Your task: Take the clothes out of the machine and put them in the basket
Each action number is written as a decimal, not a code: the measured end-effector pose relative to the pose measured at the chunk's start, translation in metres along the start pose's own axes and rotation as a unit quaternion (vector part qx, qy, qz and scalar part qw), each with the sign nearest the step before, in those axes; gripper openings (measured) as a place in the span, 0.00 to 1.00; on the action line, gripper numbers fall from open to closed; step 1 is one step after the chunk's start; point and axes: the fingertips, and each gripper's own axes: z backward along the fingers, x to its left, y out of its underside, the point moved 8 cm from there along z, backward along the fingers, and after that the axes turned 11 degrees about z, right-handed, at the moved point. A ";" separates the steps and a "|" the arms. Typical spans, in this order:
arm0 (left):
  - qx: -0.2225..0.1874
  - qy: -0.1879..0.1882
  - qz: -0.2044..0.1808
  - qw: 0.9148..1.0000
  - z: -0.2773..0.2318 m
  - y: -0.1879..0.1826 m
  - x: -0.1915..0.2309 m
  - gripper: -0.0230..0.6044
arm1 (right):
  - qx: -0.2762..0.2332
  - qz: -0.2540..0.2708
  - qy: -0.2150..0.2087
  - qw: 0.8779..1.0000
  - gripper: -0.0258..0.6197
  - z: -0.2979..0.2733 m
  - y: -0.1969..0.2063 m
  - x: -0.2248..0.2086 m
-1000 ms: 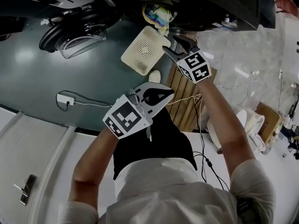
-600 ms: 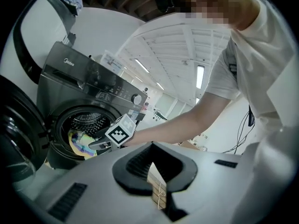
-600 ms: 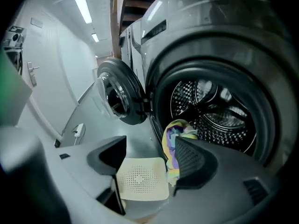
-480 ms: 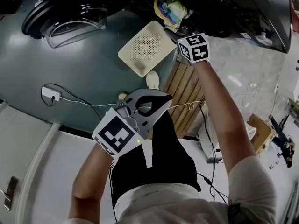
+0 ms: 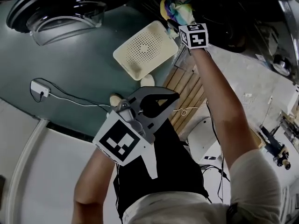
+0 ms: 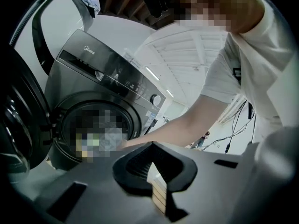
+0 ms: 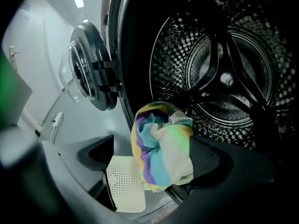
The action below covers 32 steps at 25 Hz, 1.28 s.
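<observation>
Clothes bunched into one bright stripy ball, sitting right at the mouth of the machine, half over the edge of the round hole. Not in the basket yet.

Starting at the left: left gripper, held back close to the person, well away from the ball. Tips pressed together, nothing between them. No help for this grab from there.

Next along: white basket with little holes, lying on the grey floor just below the mouth of the machine. Nothing seen in it.

Then the ball of clothes again, just past the basket's far corner. Taller than wide, hanging down a bit over the edge.

Last, at the right: right gripper, reaching far out, much the nearer one. Jaws just been opening, now spread wide, one on each side of the ball. One pad close against the cloth, maybe touching. Other pad apart from it, with the basket showing in the gap. No squeeze, so nothing held.

Probably next: pinch the ball from both sides, across its thin way, then lift out and bring down to the basket close below.
</observation>
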 end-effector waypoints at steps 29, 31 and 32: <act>-0.018 -0.025 0.021 0.999 -0.011 0.028 0.040 0.03 | 0.083 0.085 -0.050 0.992 0.74 -0.110 0.025 -0.036; -0.016 -0.024 0.020 0.999 -0.013 0.027 0.038 0.03 | 0.077 0.090 -0.058 0.991 0.69 -0.106 0.025 -0.038; -0.014 -0.023 0.021 0.999 -0.013 0.027 0.038 0.03 | 0.075 0.091 -0.062 0.991 0.66 -0.104 0.025 -0.038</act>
